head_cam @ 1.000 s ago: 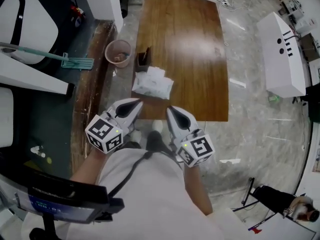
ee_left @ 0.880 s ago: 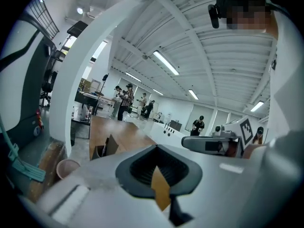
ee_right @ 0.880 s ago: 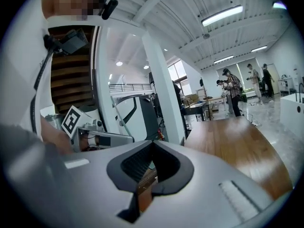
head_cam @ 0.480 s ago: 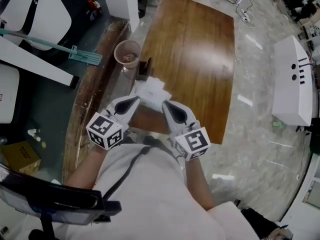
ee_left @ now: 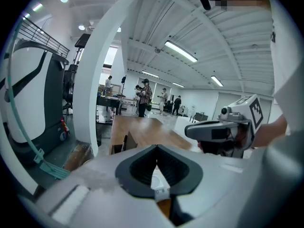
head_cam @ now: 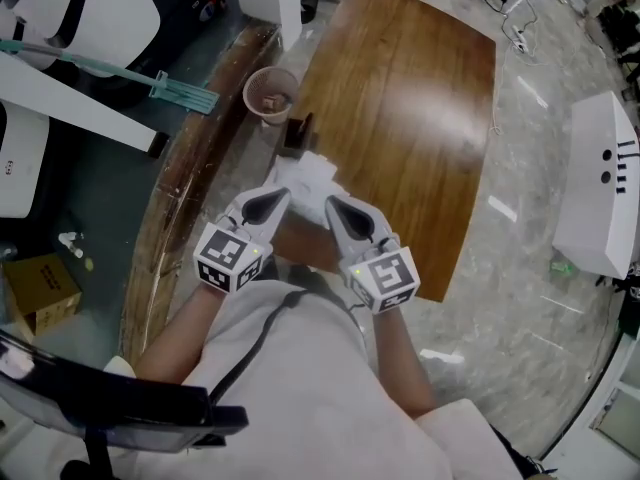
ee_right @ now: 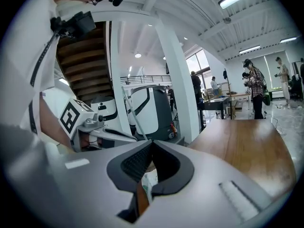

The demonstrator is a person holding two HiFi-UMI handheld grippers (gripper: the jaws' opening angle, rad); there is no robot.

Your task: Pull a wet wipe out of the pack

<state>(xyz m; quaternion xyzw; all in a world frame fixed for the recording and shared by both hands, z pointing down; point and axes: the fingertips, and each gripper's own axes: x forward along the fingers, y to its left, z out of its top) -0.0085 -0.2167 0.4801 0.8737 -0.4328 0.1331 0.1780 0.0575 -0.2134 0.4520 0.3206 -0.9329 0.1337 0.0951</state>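
Note:
The white wet wipe pack (head_cam: 306, 175) lies at the near left corner of the wooden table (head_cam: 410, 118). My left gripper (head_cam: 284, 195) hovers at the pack's near left edge, jaws shut and empty. My right gripper (head_cam: 329, 204) hangs over its near right edge, tips together, nothing held. In the left gripper view the tips (ee_left: 156, 147) meet, and a bit of the pack (ee_left: 159, 177) shows below them. In the right gripper view the jaws (ee_right: 151, 142) also meet above a sliver of the pack (ee_right: 147, 180).
A small dark holder (head_cam: 297, 132) stands on the table just beyond the pack. A pink bucket (head_cam: 270, 93) sits on the floor off the table's left edge. A long-handled green tool (head_cam: 150, 83) lies at the left. A white cabinet (head_cam: 605, 203) is at the right.
Both grippers have moved forward and down from in front of the table's near edge to the near side of the pack. Their jaws stayed shut.

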